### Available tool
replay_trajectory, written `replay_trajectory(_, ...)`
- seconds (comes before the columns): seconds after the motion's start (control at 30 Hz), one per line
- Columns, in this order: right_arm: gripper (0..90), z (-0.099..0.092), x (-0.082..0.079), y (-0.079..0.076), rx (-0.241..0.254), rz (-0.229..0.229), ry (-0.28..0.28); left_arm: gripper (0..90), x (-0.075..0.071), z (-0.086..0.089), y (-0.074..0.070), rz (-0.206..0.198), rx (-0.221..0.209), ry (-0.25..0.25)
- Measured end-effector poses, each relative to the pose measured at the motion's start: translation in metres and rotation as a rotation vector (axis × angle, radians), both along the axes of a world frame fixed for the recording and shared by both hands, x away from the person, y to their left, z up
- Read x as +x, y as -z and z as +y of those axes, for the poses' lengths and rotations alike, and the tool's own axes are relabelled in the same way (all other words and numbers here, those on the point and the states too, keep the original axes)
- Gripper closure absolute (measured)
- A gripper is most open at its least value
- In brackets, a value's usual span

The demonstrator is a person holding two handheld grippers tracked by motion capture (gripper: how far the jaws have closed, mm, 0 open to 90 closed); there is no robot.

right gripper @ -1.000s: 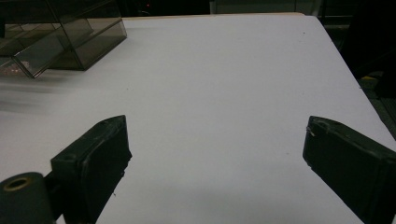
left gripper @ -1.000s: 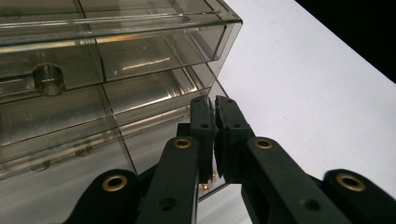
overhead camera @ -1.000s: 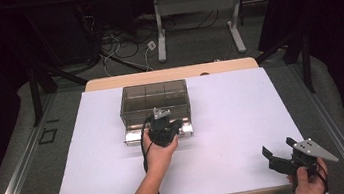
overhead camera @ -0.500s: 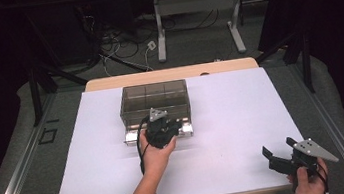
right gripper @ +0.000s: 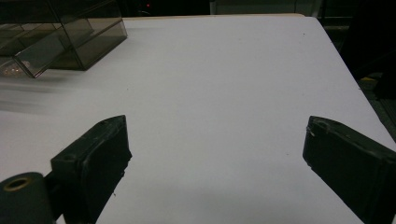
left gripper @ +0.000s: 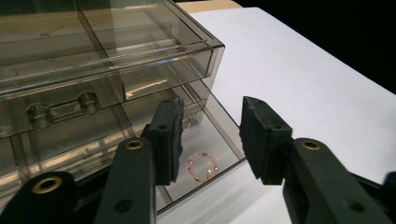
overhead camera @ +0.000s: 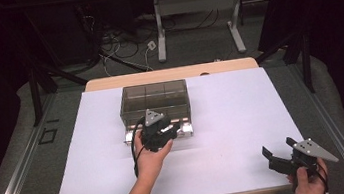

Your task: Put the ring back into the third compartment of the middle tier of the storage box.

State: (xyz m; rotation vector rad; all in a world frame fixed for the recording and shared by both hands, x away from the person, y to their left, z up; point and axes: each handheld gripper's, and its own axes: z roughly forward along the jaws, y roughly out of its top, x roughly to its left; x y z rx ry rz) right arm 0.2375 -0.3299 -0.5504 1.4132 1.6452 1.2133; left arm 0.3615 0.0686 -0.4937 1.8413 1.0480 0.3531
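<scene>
High view: smoked clear drawer box [overhead camera: 154, 101] on the white worktop [overhead camera: 243, 118], its lower drawer [overhead camera: 184, 128] pulled out toward the person. Left tongs [overhead camera: 164, 127] over the open drawer; right tongs [overhead camera: 277, 152] near the worktop's front right corner, well apart from the box.

Left gripper view: left tongs [left gripper: 210, 137] have just been opening, nothing between the jaws; bead ring [left gripper: 203, 166] lies on the drawer floor [left gripper: 219, 140] below the gap.

Right gripper view: right tongs [right gripper: 215, 154] wide apart, empty, over bare worktop [right gripper: 219, 74]; box [right gripper: 60, 32] at far left.
</scene>
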Motion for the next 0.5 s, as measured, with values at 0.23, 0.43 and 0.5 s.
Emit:
replay_trajectory(0.23, 6.9, 0.001, 0.0, 0.0, -0.005, 0.008, 0.002, 49.3, -0.006, 0.005, -0.002, -0.063, 0.025, 0.002)
replay_trajectory(0.43, 6.9, 0.001, 0.0, 0.0, -0.002, 0.011, 0.005, 46.9, -0.012, 0.013, -0.005, -0.068, 0.032, 0.01)
replay_trajectory(0.5, 6.9, 0.001, 0.0, -0.001, -0.001, 0.01, 0.004, 45.1, -0.014, 0.018, -0.006, -0.072, 0.033, 0.006)
